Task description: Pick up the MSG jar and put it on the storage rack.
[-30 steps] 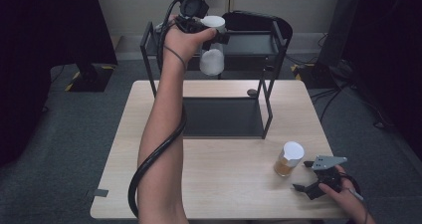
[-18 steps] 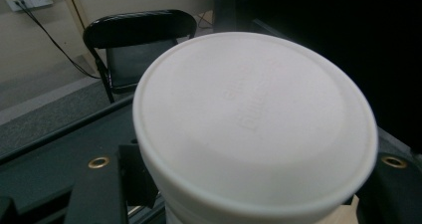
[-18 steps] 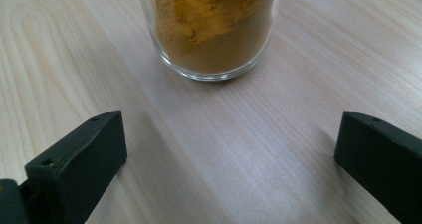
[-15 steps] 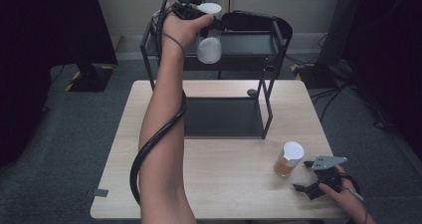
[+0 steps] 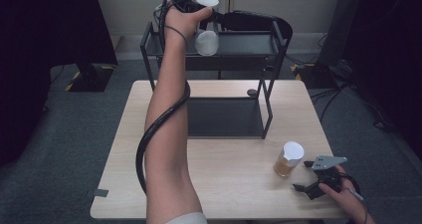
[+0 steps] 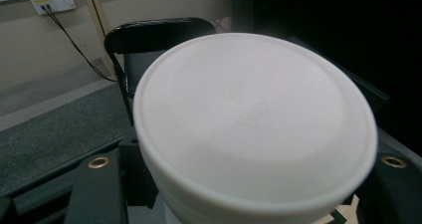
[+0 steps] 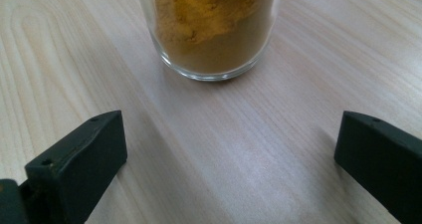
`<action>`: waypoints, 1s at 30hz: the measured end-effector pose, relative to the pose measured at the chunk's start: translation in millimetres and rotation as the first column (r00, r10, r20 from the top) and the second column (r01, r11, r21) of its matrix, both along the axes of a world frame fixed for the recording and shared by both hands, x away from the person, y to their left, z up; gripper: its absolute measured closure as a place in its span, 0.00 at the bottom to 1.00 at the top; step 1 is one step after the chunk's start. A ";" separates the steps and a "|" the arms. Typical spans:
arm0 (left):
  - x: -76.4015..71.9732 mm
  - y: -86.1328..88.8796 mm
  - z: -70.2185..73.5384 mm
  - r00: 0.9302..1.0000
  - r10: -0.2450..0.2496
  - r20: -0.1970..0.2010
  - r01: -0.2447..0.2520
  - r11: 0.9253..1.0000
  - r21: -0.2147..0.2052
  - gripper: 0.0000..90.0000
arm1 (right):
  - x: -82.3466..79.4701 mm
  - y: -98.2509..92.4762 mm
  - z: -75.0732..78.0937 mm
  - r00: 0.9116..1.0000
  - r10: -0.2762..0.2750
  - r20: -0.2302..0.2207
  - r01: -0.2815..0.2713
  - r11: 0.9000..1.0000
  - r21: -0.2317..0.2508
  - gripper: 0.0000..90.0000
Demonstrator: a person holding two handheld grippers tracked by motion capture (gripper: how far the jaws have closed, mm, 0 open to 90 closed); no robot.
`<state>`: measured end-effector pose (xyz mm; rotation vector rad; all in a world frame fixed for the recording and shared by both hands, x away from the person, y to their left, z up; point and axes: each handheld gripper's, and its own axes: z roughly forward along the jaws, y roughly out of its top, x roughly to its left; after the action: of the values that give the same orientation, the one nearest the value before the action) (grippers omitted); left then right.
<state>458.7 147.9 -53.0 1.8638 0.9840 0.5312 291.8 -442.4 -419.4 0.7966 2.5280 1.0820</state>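
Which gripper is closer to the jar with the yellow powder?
Right. The right gripper sits open on the table just beside the powder jar; the left gripper holds a white-lidded jar up by the shelf.

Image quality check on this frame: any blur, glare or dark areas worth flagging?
High view: sharp over the table, side areas nearly black. Left gripper view: white lid sits so close it looks soft, its embossed lettering barely legible. Right gripper view: jar of yellow powder cropped at the top, pale sheen on the wood.
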 end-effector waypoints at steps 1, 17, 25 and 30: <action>1.7 -0.5 -0.6 1.000 0.001 0.001 -0.001 1.000 0.002 0.38 | 0.0 0.0 0.0 1.000 0.000 0.000 0.000 1.000 0.000 0.00; 19.5 -7.4 -9.0 0.999 0.044 0.003 -0.044 0.999 0.018 0.38 | 0.0 0.0 0.0 1.000 0.000 0.000 0.000 1.000 0.000 0.00; 17.9 -3.7 -16.2 0.998 0.056 0.012 -0.056 0.998 -0.009 0.37 | 0.0 0.0 0.0 1.000 0.000 0.000 0.000 1.000 0.000 0.00; 15.8 -1.0 -20.2 0.998 0.054 0.022 -0.054 0.998 -0.020 0.37 | -0.2 0.1 0.0 1.000 0.000 0.000 0.000 1.000 0.000 0.00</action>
<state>474.5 147.0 -73.2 1.8145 1.0236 0.5715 291.7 -442.4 -419.4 0.7970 2.5275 1.0819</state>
